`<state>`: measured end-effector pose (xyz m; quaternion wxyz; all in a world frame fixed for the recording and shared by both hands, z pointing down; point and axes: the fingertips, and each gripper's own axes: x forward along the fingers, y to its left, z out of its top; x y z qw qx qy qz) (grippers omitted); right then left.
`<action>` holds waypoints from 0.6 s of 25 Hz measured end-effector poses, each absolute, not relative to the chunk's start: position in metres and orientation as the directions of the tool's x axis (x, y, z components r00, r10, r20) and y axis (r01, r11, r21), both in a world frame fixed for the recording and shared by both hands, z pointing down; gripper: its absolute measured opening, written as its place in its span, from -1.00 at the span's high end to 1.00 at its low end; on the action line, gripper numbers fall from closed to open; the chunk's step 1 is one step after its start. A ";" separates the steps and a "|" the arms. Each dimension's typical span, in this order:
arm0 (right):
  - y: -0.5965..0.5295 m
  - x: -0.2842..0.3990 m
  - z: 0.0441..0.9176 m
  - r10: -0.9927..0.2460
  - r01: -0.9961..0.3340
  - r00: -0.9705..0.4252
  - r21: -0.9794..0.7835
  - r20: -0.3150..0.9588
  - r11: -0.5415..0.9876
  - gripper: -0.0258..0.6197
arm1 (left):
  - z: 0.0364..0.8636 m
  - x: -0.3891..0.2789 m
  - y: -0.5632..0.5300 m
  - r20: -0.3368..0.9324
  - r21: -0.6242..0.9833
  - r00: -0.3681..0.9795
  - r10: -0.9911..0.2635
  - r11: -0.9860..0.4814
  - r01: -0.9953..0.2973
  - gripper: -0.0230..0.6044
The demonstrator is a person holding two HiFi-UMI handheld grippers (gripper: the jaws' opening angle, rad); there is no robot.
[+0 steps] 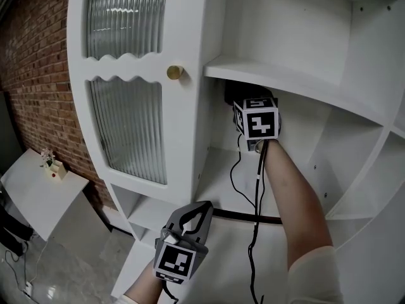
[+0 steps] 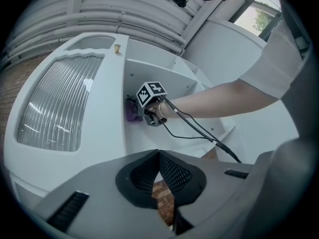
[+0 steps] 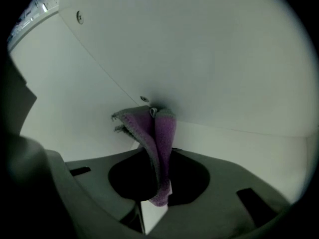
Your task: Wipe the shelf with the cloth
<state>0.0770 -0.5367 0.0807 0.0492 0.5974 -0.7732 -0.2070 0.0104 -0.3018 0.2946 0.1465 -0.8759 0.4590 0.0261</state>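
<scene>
Centre of the head view, the right gripper (image 3: pixel 155 190) clamps a purple cloth (image 3: pixel 162 131) against an inner corner of the white shelf unit (image 1: pixel 272 75). At lower centre, the left gripper (image 2: pixel 159 157) has its fingers closed, empty.

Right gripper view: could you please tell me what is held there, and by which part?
The right gripper clamps the purple cloth near one bunched end.

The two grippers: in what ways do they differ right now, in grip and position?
The right gripper is shut on the purple cloth; the left gripper is shut on nothing. The right gripper reaches inside the cabinet, below a shelf; the left gripper hangs outside, lower down. Both have their jaws together.
</scene>
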 end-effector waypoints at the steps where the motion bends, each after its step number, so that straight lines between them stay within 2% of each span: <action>1: -0.536 0.083 0.081 -0.947 -0.906 -0.274 0.377 -0.170 0.194 0.68 | 0.296 0.010 -0.302 -0.178 -0.231 0.575 -0.799 -0.534 -0.813 0.89; 15: -0.520 0.189 0.080 -0.970 -0.932 -0.170 0.348 -0.175 0.101 0.67 | 0.307 0.037 -0.301 -0.165 -0.210 0.585 -0.794 -0.551 -0.807 0.89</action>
